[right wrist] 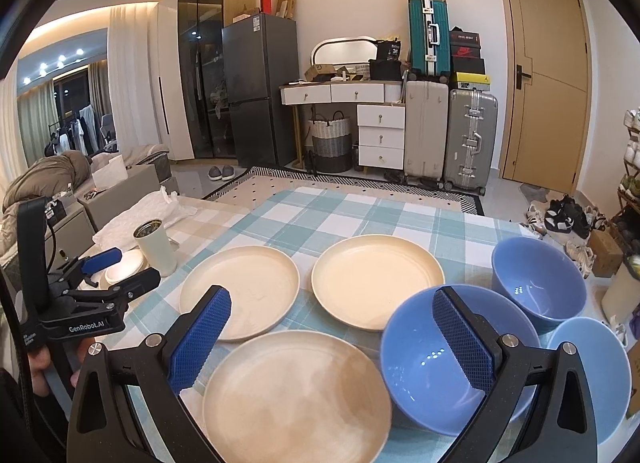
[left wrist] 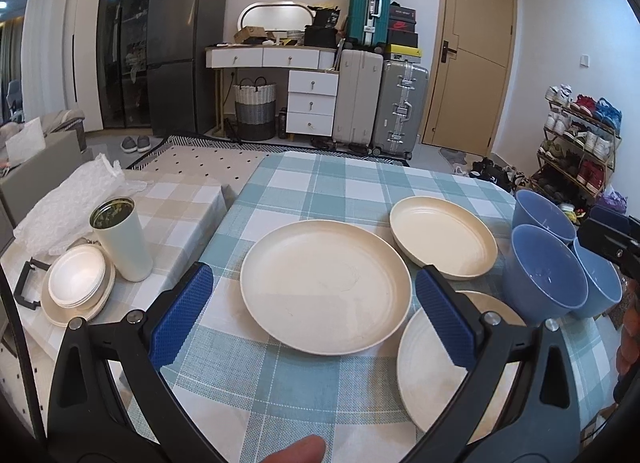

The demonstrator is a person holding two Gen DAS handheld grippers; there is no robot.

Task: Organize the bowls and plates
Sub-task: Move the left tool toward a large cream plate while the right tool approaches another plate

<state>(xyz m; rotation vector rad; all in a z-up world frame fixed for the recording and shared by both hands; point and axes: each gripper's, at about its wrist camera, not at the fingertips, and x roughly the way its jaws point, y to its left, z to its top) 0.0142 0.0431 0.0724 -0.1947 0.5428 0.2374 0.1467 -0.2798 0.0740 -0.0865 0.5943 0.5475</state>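
Three cream plates lie on the checked tablecloth (left wrist: 320, 191): a left one (left wrist: 325, 287) (right wrist: 240, 293), a far one (left wrist: 442, 242) (right wrist: 378, 281) and a near one (left wrist: 440, 367) (right wrist: 296, 399). Three blue bowls stand to their right: a near one (right wrist: 440, 359) (left wrist: 544, 275), a far one (right wrist: 538, 279) (left wrist: 542, 215) and a right one (right wrist: 592, 375) (left wrist: 600, 283). My left gripper (left wrist: 314, 311) is open above the left plate and also shows in the right wrist view (right wrist: 124, 267). My right gripper (right wrist: 332, 335) is open, held over the near plate and near bowl.
A side table at the left holds a white tumbler (left wrist: 122, 239) (right wrist: 156, 247), a stack of small cream dishes (left wrist: 78, 287) and crumpled plastic wrap (left wrist: 68, 203). Suitcases (left wrist: 380, 103), a dresser and a shoe rack (left wrist: 580, 135) stand beyond the table.
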